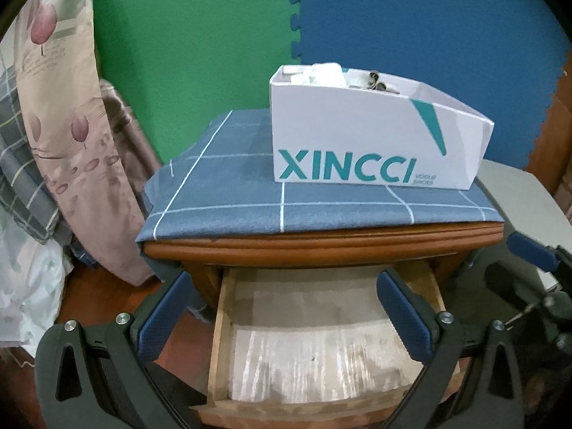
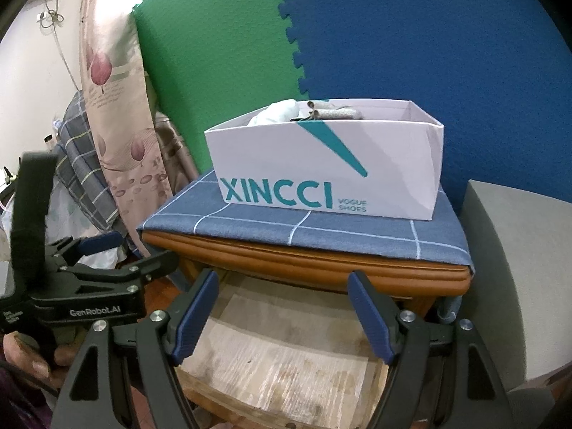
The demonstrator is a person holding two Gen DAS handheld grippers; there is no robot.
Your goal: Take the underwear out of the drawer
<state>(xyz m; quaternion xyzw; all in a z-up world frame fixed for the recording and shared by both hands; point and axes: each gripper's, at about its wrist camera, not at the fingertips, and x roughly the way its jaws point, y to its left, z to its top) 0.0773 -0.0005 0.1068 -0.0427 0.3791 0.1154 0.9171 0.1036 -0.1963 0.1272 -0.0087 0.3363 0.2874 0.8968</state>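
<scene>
Drawer pulled out, bottom bare as far as visible; no underwear seen inside. Rolled cloth sits in box on top. Left gripper, right gripper both wide, holding nothing. Task looks done.

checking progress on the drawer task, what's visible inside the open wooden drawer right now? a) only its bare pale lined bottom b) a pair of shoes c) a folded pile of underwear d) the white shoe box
a, the open wooden drawer shows only its bare pale lining in both wrist views, while rolled fabric items sit in the white XINCCI cardboard box on the blue checked cloth above.
</scene>
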